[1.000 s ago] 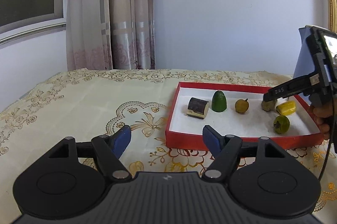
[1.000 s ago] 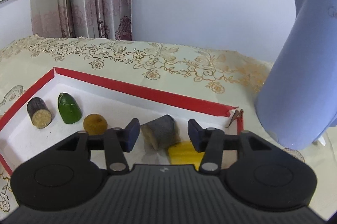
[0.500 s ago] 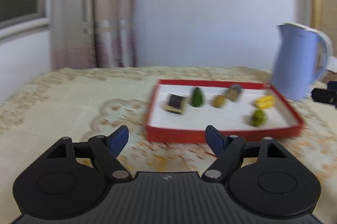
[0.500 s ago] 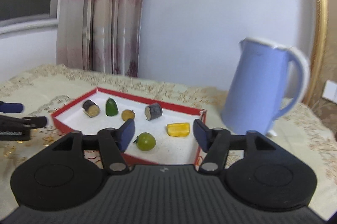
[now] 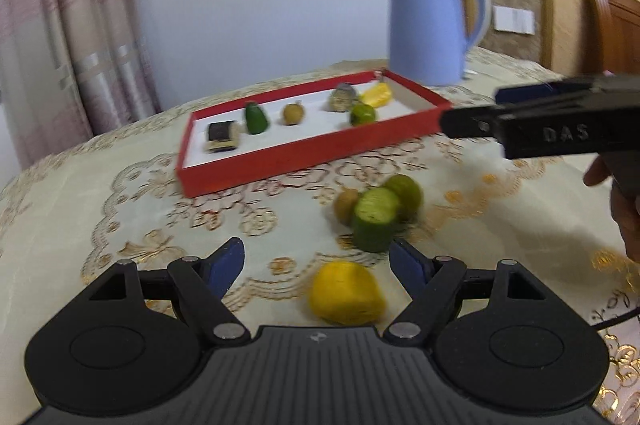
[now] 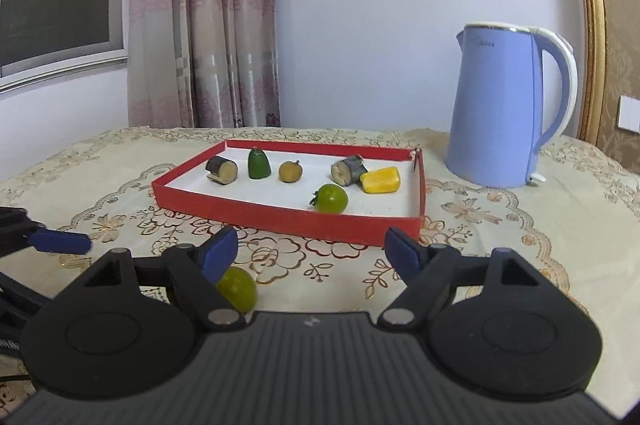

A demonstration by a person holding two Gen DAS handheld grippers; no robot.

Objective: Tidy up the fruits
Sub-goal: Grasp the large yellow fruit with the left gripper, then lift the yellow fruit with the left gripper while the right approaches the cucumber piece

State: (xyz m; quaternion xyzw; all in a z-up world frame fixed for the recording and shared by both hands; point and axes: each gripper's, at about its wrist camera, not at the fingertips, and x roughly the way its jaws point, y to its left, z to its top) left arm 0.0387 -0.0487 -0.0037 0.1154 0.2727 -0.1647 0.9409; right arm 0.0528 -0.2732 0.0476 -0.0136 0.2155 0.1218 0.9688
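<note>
Fruits (image 5: pixel 376 221) are seen loose on the table (image 5: pixel 120 225) before the red tray (image 6: pixel 280 215); both fingers are spread, the right gripper (image 6: pixel 312 257) just widened, the left gripper (image 5: pixel 318 267) empty.

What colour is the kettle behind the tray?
The kettle is light blue with a white handle edge, clearest in the right wrist view.

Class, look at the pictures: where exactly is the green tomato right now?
In the right wrist view the green tomato lies inside the red tray, near its front wall and right of centre, just in front of the yellow piece and a cut dark stalk piece.
</note>
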